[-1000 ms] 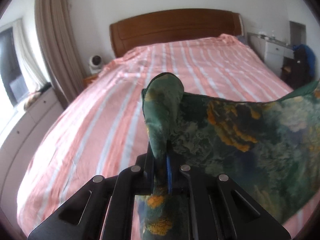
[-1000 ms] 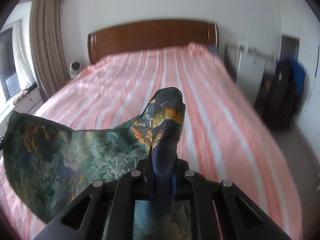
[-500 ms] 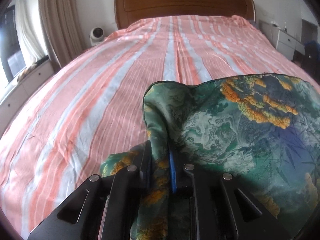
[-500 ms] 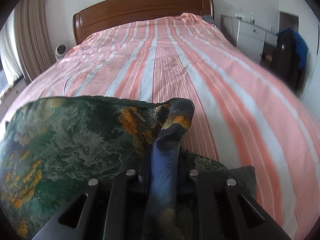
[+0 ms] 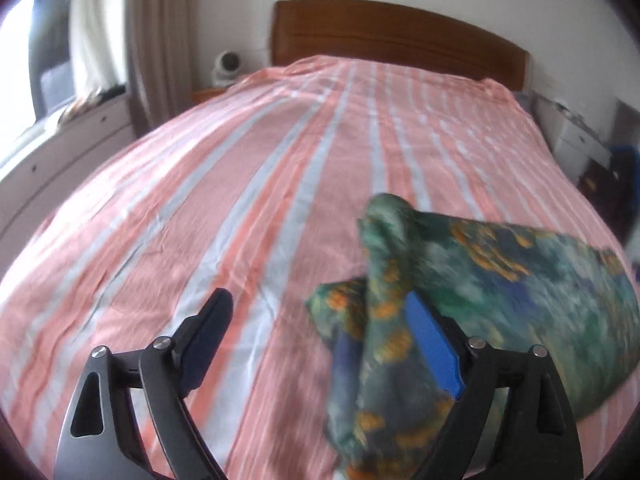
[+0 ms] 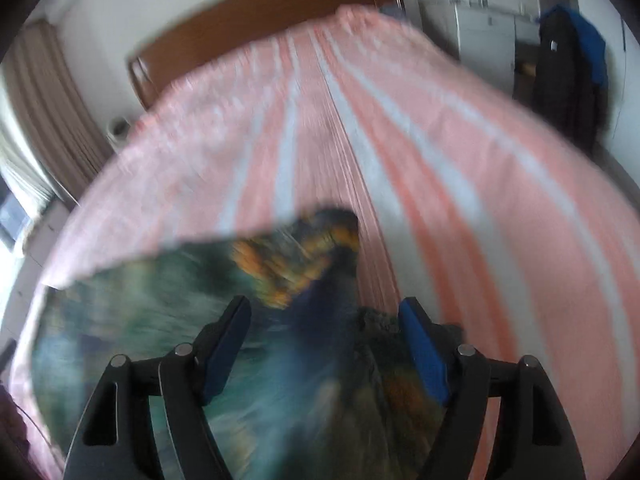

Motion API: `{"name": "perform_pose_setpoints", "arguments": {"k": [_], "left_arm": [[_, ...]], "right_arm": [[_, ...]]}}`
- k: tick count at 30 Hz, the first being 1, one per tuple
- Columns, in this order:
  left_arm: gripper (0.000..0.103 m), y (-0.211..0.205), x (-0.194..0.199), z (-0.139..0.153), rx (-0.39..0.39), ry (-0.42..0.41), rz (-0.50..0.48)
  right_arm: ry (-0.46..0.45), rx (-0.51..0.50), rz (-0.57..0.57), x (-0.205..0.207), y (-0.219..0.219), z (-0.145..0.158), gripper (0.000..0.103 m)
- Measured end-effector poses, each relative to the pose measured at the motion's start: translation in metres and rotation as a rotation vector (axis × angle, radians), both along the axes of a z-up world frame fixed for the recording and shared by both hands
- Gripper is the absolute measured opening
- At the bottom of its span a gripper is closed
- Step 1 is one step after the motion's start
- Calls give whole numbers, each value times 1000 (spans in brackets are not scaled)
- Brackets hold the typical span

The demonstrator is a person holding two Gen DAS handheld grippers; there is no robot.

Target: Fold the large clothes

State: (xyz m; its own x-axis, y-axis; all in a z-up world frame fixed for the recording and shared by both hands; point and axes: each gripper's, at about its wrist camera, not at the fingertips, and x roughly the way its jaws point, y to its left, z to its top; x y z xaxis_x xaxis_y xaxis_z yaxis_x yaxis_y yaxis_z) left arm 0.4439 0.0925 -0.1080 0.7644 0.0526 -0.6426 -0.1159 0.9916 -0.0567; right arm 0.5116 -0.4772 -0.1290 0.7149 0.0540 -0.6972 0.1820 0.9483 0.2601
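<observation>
A green, blue and orange patterned garment lies on the striped pink bed. In the left wrist view my left gripper is open; a bunched fold of the garment leans against its right finger, and the left finger is over bare sheet. In the right wrist view the garment spreads to the left, and my right gripper is open with a raised corner of the cloth standing loose between its fingers. Both views are blurred.
A wooden headboard is at the far end. Curtains and white drawers are on the left. A white cabinet and dark hanging clothes are on the right.
Both grippers have opened and let go of the garment corners they held. The garment has come down onto the bed.
</observation>
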Motion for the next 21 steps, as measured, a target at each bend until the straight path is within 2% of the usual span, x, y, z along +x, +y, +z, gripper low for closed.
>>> {"name": "perform_pose_setpoints", "arguments": {"k": [2,4,6,8,9,10,12,15,18,21], "left_arm": [[98,-27,-16,1,20,-6,-91],[99,-47,-23,-6,40,11,-118],[99,-63,-19,-28,47,89,-127],[99,-67,-8,-54,91,191,-84],[99,-65,-8,-62,102,214,-60],[99,-59,-16,-63,99,210,-51],[98,-55,-32,-50,108,177,-25],[98,-71,-57,-15,123,95,-97],[99,-120,-65,17,134,37,-231],[100,-176,-48,27,156,28,-338]], "right_arm": [[-68,35,66,-28,12,26,83],[-91,156,204,-59,33,37,84],[-62,287,323,-79,50,30,87],[3,354,369,-96,60,8,87],[37,353,364,-101,60,-3,87],[87,307,328,-108,57,-21,87],[104,196,221,-124,42,-33,84],[1,74,79,-174,26,-19,86],[-109,49,76,-225,35,-16,89],[-140,26,86,-254,57,-35,89]]}}
